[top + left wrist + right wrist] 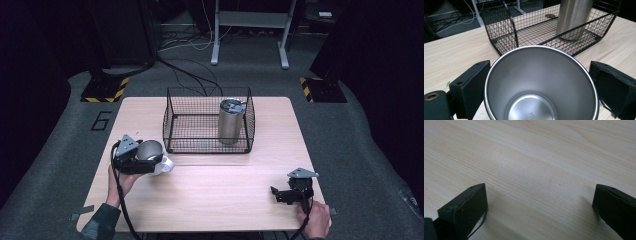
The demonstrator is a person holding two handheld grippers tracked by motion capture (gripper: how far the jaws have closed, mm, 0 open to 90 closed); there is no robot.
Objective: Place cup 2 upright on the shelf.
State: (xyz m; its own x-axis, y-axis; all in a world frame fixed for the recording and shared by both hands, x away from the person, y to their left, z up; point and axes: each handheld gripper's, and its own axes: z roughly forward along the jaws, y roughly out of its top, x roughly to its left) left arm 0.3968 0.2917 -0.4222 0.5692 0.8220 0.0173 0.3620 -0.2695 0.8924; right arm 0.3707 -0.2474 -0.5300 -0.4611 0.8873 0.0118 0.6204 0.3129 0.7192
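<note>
An open-topped steel cup (148, 149) is held just above the table at the left, in front of the basket's near left corner. My left gripper (156, 160) is shut on the steel cup (539, 85), with one black jaw on each side of its wall, and its empty inside faces the camera. My right gripper (278, 194) rests low at the front right of the table. It is open (539, 207), with only bare wood between its jaws.
A black wire basket (207, 149) stands at the back middle of the wooden table (215, 195), with a tall lidded steel tumbler (231, 122) upright in its right half. In the left gripper view the basket (504, 42) and tumbler (572, 17) are just beyond the cup.
</note>
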